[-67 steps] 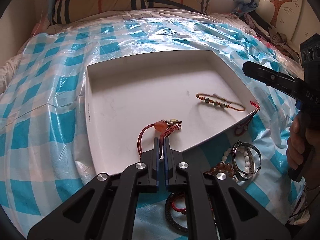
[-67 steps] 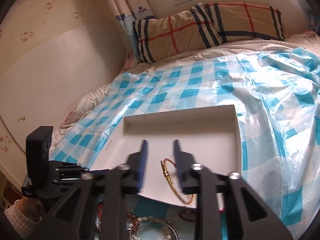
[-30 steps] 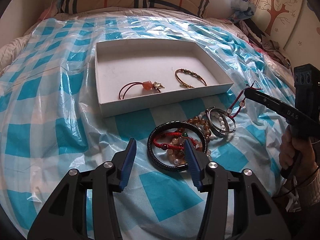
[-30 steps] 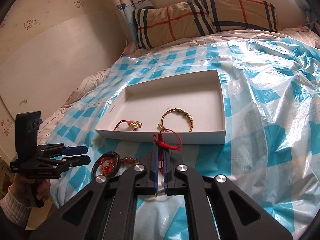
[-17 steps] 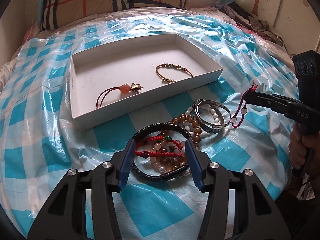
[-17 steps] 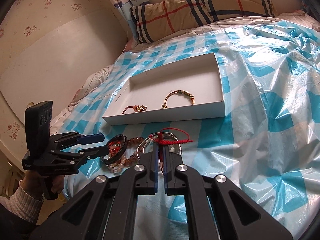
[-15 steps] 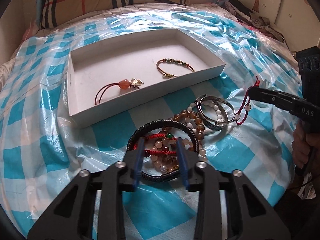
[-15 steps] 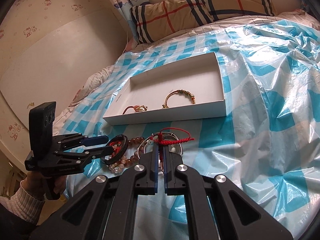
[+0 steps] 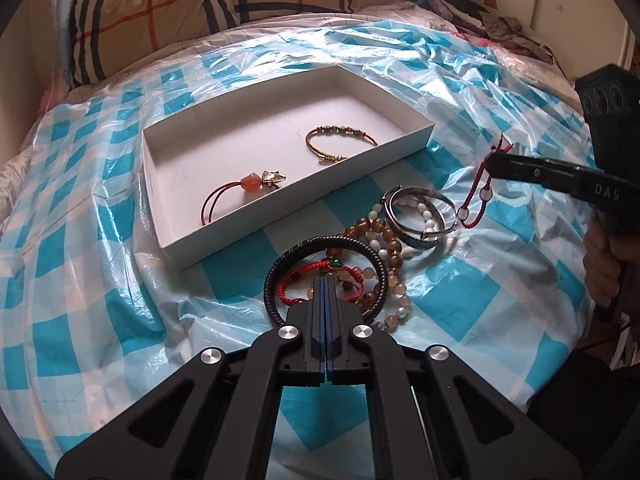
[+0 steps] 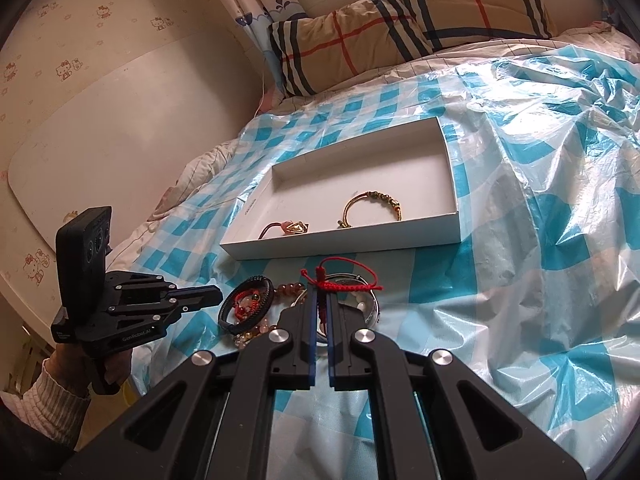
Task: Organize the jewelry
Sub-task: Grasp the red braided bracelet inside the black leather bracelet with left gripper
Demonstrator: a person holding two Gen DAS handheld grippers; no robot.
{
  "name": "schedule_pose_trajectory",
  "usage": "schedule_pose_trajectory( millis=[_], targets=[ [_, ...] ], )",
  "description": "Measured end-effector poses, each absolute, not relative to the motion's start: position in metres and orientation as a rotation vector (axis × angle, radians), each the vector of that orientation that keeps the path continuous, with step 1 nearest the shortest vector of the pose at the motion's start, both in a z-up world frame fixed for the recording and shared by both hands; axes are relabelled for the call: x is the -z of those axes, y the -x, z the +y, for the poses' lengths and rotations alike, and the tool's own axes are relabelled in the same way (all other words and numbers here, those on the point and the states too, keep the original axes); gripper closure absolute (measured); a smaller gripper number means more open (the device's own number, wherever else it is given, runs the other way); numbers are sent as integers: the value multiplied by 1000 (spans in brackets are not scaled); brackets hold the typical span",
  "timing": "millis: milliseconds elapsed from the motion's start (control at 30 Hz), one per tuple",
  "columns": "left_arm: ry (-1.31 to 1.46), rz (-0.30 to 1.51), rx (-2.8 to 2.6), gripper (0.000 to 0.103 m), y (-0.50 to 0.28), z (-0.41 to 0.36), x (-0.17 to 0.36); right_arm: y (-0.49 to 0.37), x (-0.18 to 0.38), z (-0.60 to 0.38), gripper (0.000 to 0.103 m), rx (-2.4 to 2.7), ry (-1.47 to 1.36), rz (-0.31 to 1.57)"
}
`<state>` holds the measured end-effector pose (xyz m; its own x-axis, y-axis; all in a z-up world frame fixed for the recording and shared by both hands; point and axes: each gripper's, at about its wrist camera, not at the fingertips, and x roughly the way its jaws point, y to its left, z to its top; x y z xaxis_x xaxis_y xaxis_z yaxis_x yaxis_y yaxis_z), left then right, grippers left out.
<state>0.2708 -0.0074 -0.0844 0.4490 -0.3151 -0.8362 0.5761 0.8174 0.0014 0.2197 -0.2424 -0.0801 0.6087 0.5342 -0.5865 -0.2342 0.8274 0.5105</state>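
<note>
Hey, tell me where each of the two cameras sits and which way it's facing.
Left wrist view: sits on the left tongs, angled down at the pile of bracelets and the shallow white cardboard box; the tongs are shut on the red braided cord bracelet; the other hand shows at right.
Right wrist view: sits on the right tongs, facing the box and plaid pillow; they pinch a thin red string bracelet; the left hand and a ribbed sleeve show.
Shared: box, bracelets, blue checked plastic sheet.
</note>
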Motion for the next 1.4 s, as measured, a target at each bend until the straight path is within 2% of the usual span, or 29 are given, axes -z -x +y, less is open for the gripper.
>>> schedule_pose_trajectory(
  millis=[33,100,167,267,333,367,400,433,500,767,967,1033,1100,1233,1300,1333,1367,1400],
  targets=[
    [-337,960,570,97,-271,-9,87,-220,81,-242,98,-458,-410,803],
    [-390,964,565,77,-273,-9,93,-221,83,-243,98,-458,-415,807],
    [-420,965,581,68,-276,-11,97,-222,85,-242,98,-459,-419,812],
    [-485,960,599,66,-277,-16,101,-223,88,-242,98,-462,-421,816],
    [-480,972,610,66,-281,-16,102,-223,89,-241,98,-464,-421,817],
    [-467,989,617,73,-283,-16,103,-223,90,-241,98,-464,-423,818],
    [-471,1005,631,92,-283,-17,105,-223,90,-241,98,-464,-426,818],
    [-500,1015,629,98,-282,-20,108,-223,90,-241,98,-465,-430,817],
    [-517,1017,623,103,-279,-24,110,-222,87,-240,98,-466,-431,812],
    [-362,989,649,103,-268,-11,84,-219,76,-242,98,-469,-427,792],
    [-434,985,648,101,-279,-19,89,-219,76,-242,98,-471,-432,793],
    [-479,991,652,92,-282,-27,95,-219,77,-241,98,-470,-434,794],
    [-527,984,653,72,-283,-35,101,-219,78,-242,98,-469,-437,797],
    [-581,967,656,67,-283,-43,104,-220,81,-242,98,-463,-440,802],
    [-570,973,643,68,-287,-42,106,-220,82,-243,98,-463,-442,804],
    [-568,986,626,72,-290,-41,108,-220,83,-242,98,-462,-444,804],
    [-565,1000,622,86,-292,-41,111,-220,83,-242,98,-462,-446,803],
    [-567,1002,613,93,-293,-41,112,-219,82,-242,98,-463,-448,801]
  ],
)
